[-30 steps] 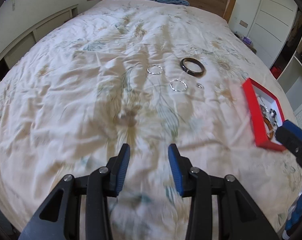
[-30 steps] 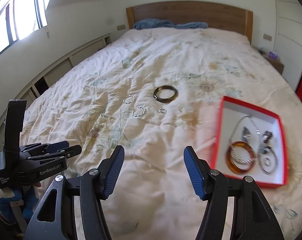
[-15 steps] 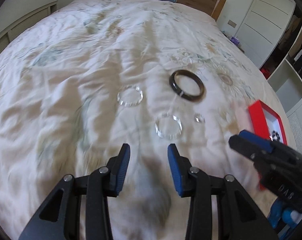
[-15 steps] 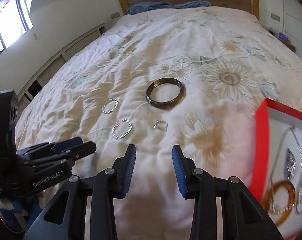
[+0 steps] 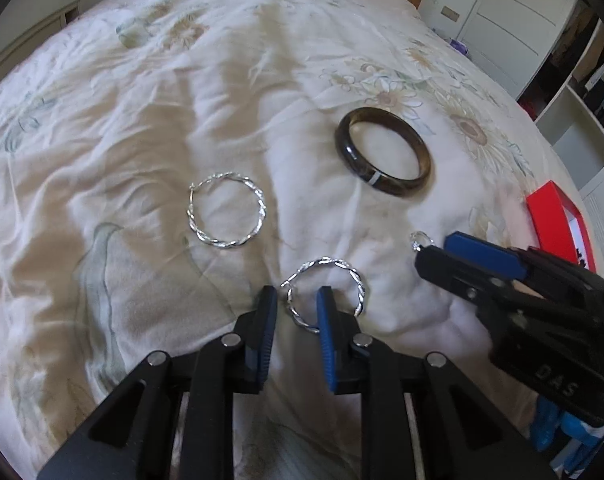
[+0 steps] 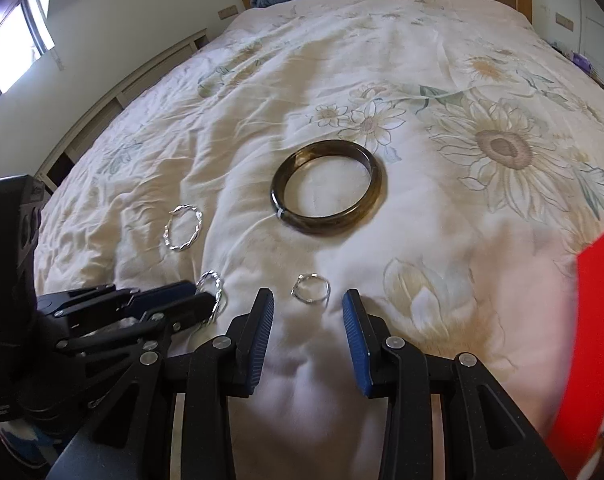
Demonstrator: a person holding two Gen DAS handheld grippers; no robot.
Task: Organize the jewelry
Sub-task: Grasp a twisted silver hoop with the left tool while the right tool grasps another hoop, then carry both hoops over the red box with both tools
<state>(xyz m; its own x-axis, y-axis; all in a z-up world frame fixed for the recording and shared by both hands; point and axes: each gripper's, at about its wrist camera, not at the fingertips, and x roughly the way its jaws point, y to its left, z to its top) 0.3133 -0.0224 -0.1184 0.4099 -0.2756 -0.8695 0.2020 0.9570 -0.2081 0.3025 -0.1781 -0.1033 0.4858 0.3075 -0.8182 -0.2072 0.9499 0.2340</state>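
1. The pick-up step is judged to be in hand: the left gripper (image 5: 297, 306) is set low over the nearer twisted hoop (image 5: 325, 294), its jaws slightly parted astride the rim, nothing clamped.
2. The right gripper (image 6: 308, 314) is held wider open and empty, just short of the small ring (image 6: 311, 288).
3. The far hoop (image 5: 227, 211) and dark bangle (image 5: 383, 157) lie untouched on the bedspread (image 5: 142, 120).
4. Next, closure on thin wire (easily pressed into soft fabric) is called for, then carriage to the red box (image 5: 558, 220).
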